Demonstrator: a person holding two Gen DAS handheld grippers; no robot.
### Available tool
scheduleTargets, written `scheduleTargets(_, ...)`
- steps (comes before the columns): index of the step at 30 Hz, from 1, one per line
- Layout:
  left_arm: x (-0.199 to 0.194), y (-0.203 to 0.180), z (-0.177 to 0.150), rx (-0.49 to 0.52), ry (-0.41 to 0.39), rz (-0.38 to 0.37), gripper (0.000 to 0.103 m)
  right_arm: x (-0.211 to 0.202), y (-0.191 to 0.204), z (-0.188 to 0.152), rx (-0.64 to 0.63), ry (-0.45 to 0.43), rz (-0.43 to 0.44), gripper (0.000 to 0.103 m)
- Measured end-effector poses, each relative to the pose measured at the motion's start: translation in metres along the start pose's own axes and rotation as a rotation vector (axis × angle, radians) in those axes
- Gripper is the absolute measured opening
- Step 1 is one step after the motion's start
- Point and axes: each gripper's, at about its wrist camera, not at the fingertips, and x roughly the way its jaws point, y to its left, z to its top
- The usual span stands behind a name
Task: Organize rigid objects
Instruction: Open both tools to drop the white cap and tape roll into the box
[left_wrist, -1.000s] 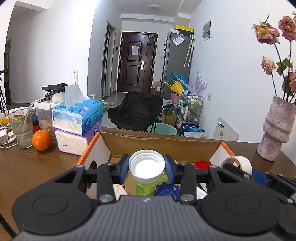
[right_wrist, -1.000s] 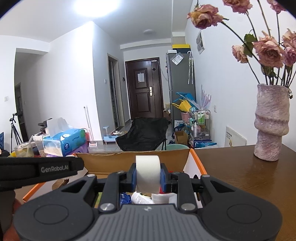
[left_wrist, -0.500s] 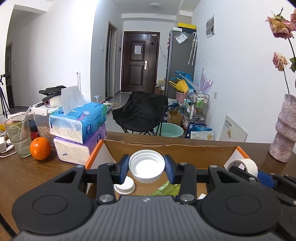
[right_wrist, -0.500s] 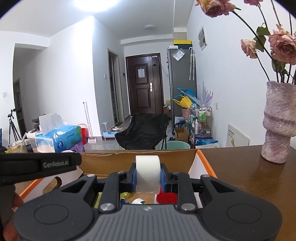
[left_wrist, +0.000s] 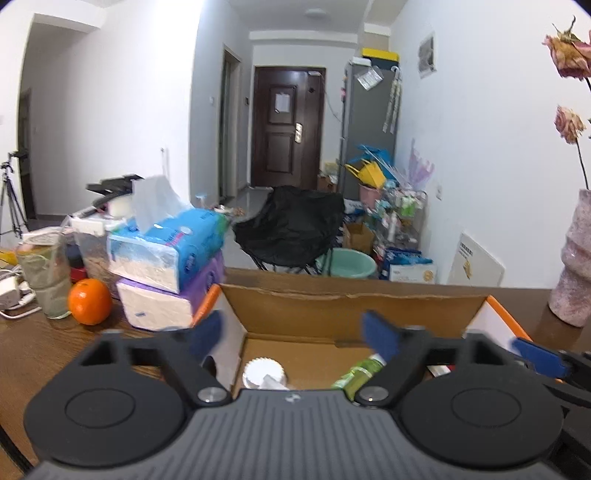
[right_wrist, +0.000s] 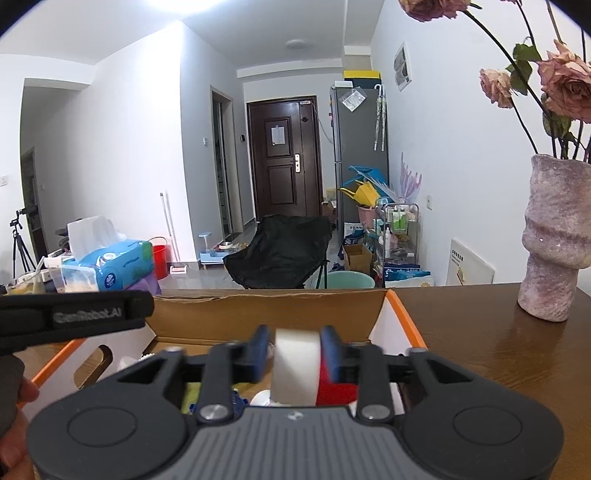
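Both grippers are letting go over the cardboard box (left_wrist: 351, 310). Left gripper (left_wrist: 295, 334): the wide white lid that was clamped between its jaws a moment ago is gone from them, and the jaws have just been opening; they are now standing wide apart with nothing between them. I cannot pick that lid out for certain now. A white ribbed cap (left_wrist: 263, 373) is lying on the box floor just below, beside a green bottle (left_wrist: 360, 373), but that cap looks like a different piece.

Right gripper (right_wrist: 295, 350): jaws have just been opening too, only partway. The roll of white tape (right_wrist: 295, 365) is sitting upright between the pads with a sliver of gap showing on each side, so I'm reading it as released, not clamped. It is over the box's right end, above a red piece (right_wrist: 336, 391) and other small items.

Why this pose: both tools are tilting slightly down with tips inside the box walls, so anything released is landing in the box and not on the wooden surface (right_wrist: 480, 350). The box is acting as the collection bin for hard items; the tissue packs (left_wrist: 166, 251), orange (left_wrist: 89, 301) and vase (right_wrist: 554, 240) are staying outside it.

Judgement: drop step nearly done, tape just needs to clear the pads.
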Motion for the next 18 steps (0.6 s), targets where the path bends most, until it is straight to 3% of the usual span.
scheduleTargets(2,-0.002,0.001,0.001,0.004,-0.013,0.009,0.103,-0.003,-0.003,0.000,0.016,-0.018,-0.022,0.078)
scheduleTargets(5,-0.002,0.005,0.001,0.000,-0.009,0.023,0.103,-0.008,-0.005,0.001,0.035,-0.057,-0.046,0.099)
scheduleTargets(7,-0.001,0.007,0.001,-0.007,-0.003,0.024,0.103,-0.011,-0.006,0.001,0.041,-0.078,-0.053,0.103)
scheduleTargets(18,-0.001,0.012,0.003,-0.012,0.004,0.040,0.103,-0.015,-0.003,0.002,0.025,-0.079,-0.041,0.103)
